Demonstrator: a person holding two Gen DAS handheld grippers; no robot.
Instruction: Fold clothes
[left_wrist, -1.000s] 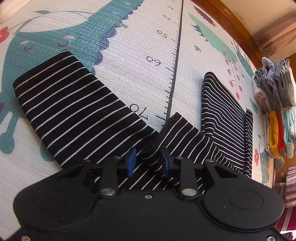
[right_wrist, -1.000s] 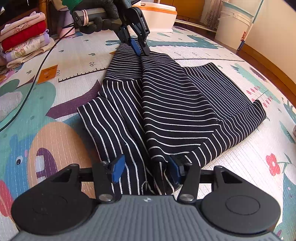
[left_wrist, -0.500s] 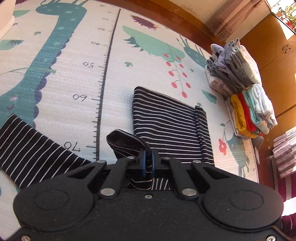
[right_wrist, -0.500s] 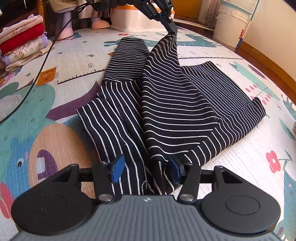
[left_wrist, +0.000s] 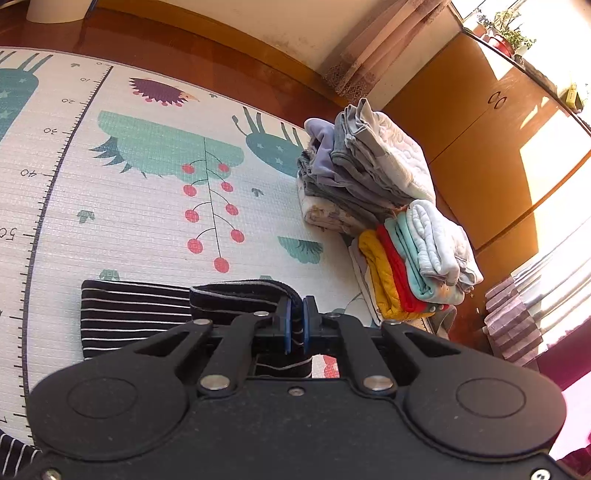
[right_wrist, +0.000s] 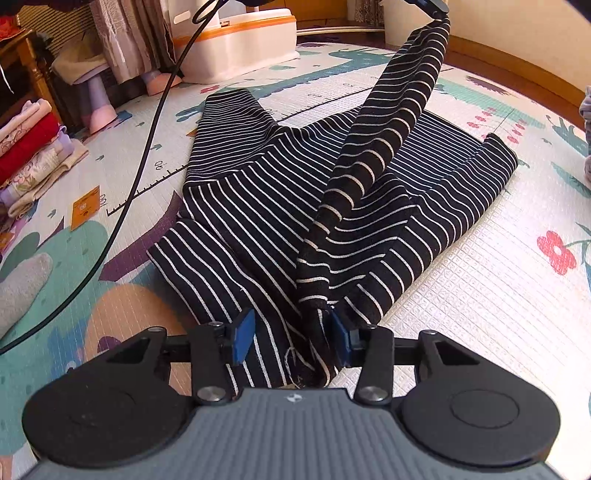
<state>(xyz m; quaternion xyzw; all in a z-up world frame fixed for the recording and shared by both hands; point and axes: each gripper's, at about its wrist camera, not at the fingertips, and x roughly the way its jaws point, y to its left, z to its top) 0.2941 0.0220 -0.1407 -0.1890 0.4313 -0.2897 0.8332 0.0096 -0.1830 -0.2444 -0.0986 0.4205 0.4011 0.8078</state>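
A black garment with thin white stripes (right_wrist: 258, 206) lies spread on the play mat. One long strip of it, a sleeve (right_wrist: 388, 125), rises from the near hem to the top right, where my left gripper (right_wrist: 434, 9) holds its end in the air. In the left wrist view that gripper (left_wrist: 297, 325) is shut on the sleeve's cuff (left_wrist: 240, 295), with the folded body (left_wrist: 136, 314) below it. My right gripper (right_wrist: 291, 336) is open low over the near hem, its blue pads (right_wrist: 243, 334) on either side of the bunched cloth.
Two stacks of folded clothes (left_wrist: 384, 206) stand at the mat's edge by the wooden cabinets (left_wrist: 491, 122). More folded clothes (right_wrist: 29, 147) lie at the left. A black cable (right_wrist: 147, 147) runs across the mat, and a white and orange box (right_wrist: 236, 40) stands at the back.
My left gripper shut on the sleeve's cuff, then lifted it and carried it up and across toward the right. The right gripper stayed open at the near hem.
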